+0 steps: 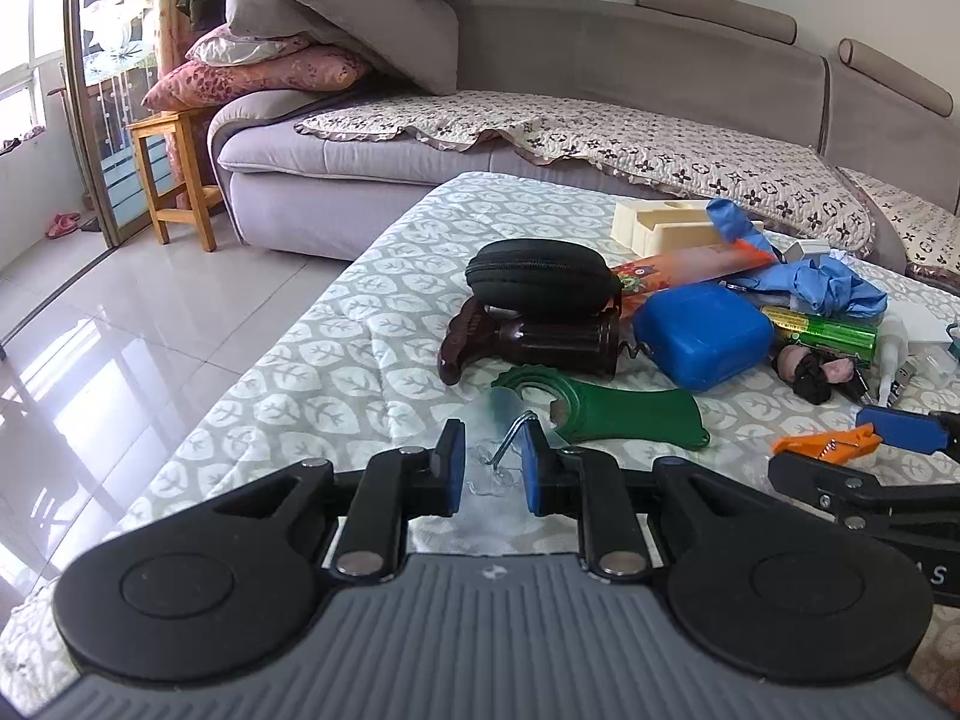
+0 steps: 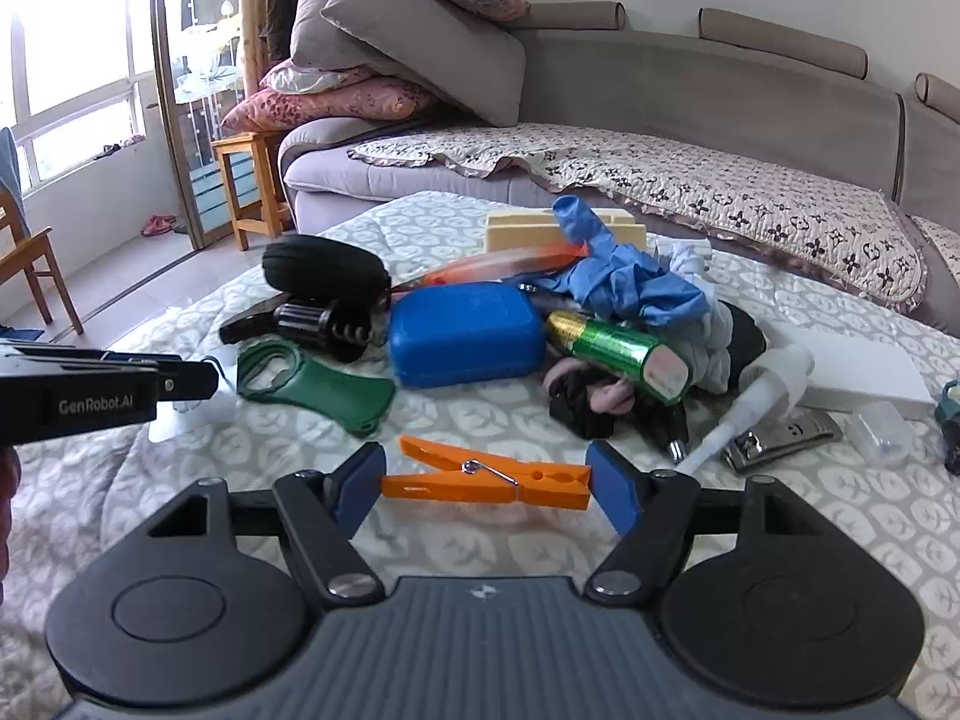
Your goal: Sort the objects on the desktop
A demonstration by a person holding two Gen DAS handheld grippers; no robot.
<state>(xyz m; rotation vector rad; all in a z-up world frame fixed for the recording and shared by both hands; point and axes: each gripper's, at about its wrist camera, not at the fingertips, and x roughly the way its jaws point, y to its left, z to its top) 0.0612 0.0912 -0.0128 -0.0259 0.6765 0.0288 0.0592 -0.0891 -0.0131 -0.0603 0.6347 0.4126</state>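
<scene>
My left gripper [image 1: 491, 468] is open, its blue pads on either side of a clear suction hook with a bent metal hook [image 1: 510, 441] lying on the cloth. My right gripper [image 2: 489, 489] is open, its pads at both ends of an orange clothespin [image 2: 486, 480] lying on the table; the pin also shows in the left wrist view [image 1: 825, 441]. Behind lie a green bottle opener [image 1: 606, 408], a blue box [image 2: 465, 336], a black pouch [image 1: 540, 273], a dark corkscrew [image 1: 534, 342] and a green tube [image 2: 618, 351].
The leaf-pattern tablecloth [image 1: 336, 324] covers the table. Blue gloves [image 2: 624, 282], a cream holder [image 1: 660, 225], a black and pink hair tie [image 2: 591, 399], a white pump head [image 2: 753, 405], nail clippers [image 2: 780, 438] and a white box [image 2: 858, 372] lie to the right. A grey sofa [image 1: 360, 150] stands behind.
</scene>
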